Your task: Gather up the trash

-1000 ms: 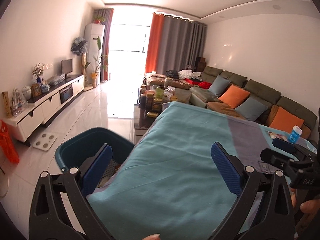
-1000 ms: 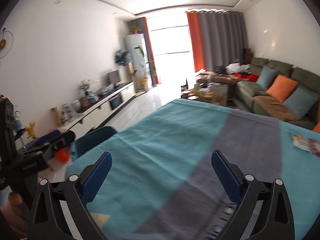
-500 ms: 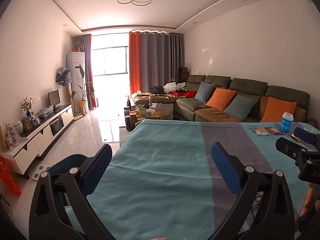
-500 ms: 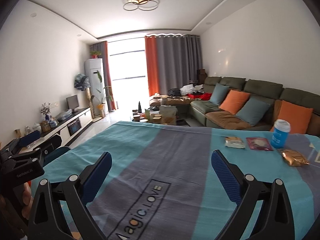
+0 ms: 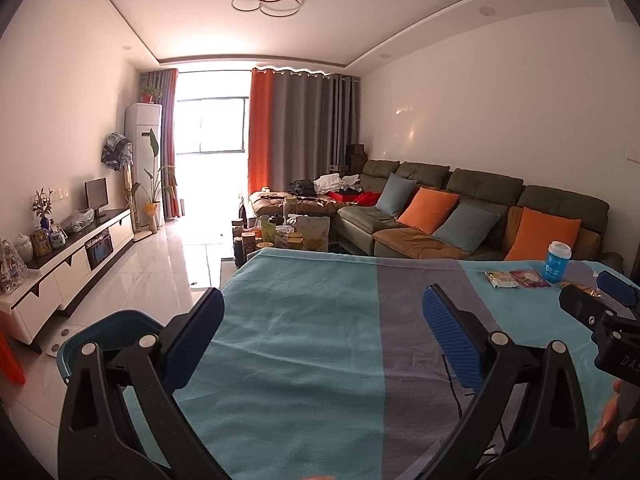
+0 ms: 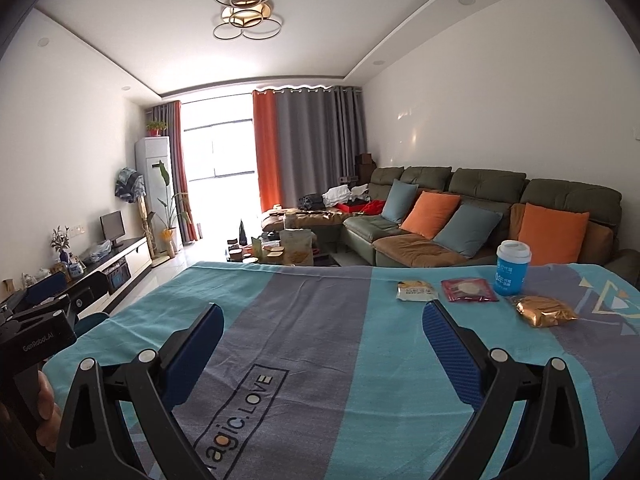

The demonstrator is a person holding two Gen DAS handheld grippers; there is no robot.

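Note:
On the far right of the teal and grey tablecloth (image 6: 320, 292) lie a yellow-white snack packet (image 6: 415, 290), a red packet (image 6: 469, 289) and a crumpled gold wrapper (image 6: 545, 310). A blue cup with a white lid (image 6: 511, 267) stands behind them. My right gripper (image 6: 322, 312) hovers open over the cloth, short of them and to their left. My left gripper (image 5: 322, 300) is open over the cloth's left part, holding nothing. A dark teal bin (image 5: 108, 332) stands on the floor at the table's left edge. The cup (image 5: 557, 261) and packets (image 5: 501, 279) show far right in the left wrist view.
A green sofa (image 6: 480, 200) with orange and blue cushions runs along the right wall. A cluttered coffee table (image 5: 280, 236) stands beyond the table's far edge. A white TV cabinet (image 5: 72, 264) lines the left wall, with bare tiled floor (image 5: 160, 272) between.
Both grippers have tilted up and swung right. The cup and packets have come into both views. The bin has slid to the lower left of the left wrist view.

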